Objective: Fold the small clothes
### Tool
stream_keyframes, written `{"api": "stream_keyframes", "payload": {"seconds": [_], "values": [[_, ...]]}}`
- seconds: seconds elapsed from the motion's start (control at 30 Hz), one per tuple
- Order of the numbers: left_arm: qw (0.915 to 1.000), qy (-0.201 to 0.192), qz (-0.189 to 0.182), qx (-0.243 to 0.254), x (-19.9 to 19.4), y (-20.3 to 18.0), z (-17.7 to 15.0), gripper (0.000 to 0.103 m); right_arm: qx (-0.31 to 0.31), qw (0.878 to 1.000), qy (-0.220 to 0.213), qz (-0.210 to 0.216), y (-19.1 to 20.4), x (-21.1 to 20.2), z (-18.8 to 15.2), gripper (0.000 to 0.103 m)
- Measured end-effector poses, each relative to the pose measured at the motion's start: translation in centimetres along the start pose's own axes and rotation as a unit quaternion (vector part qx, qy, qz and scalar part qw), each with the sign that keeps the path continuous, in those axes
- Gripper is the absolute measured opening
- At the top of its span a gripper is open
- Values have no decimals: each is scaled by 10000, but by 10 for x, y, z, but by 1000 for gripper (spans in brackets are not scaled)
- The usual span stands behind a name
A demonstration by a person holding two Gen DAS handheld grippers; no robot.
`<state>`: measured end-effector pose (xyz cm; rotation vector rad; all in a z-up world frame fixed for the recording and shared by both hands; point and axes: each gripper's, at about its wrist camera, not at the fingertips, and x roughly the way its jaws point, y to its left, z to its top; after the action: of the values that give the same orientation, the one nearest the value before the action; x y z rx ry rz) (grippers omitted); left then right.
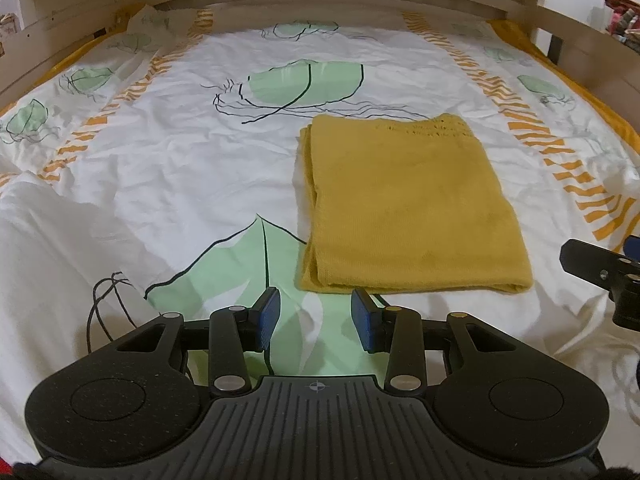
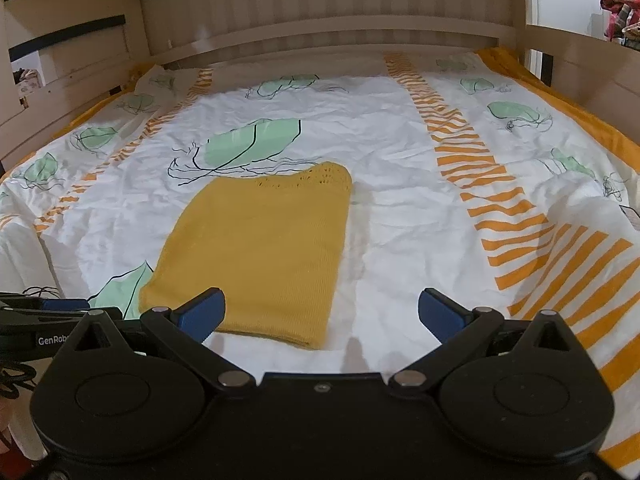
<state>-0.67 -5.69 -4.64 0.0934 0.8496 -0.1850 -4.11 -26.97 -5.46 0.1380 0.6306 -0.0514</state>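
Observation:
A mustard-yellow knitted garment (image 1: 408,204) lies folded into a flat rectangle on the bed; it also shows in the right wrist view as the same garment (image 2: 260,248). My left gripper (image 1: 316,312) hovers just short of its near left corner, open, with nothing between the blue pads. My right gripper (image 2: 320,312) stands open wide over the garment's near right corner, its left pad above the cloth edge, holding nothing. The right gripper's tip (image 1: 600,268) shows at the right edge of the left wrist view. The left gripper (image 2: 44,312) pokes in at the left of the right wrist view.
The bed sheet (image 1: 180,168) is white with green leaf prints and orange striped bands, and is wrinkled. A wooden headboard (image 2: 320,36) and side rails enclose the bed. A bunched white fold of bedding (image 1: 52,232) rises at the left.

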Motion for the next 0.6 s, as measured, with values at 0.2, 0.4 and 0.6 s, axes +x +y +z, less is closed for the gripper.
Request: {"api": "stream_keyframes", "payload": {"seconds": [0.2, 0.4, 0.6], "values": [[10000, 41, -2, -60, 1, 2, 0, 38, 1, 10000, 19, 10, 1, 2, 0, 103], [9999, 56, -26, -96, 2, 4, 1, 38, -5, 10000, 77, 31, 5, 5, 0, 103], [9999, 89, -25, -115, 5, 4, 2, 38, -7, 9999, 120, 37, 8, 9, 0, 103]]}}
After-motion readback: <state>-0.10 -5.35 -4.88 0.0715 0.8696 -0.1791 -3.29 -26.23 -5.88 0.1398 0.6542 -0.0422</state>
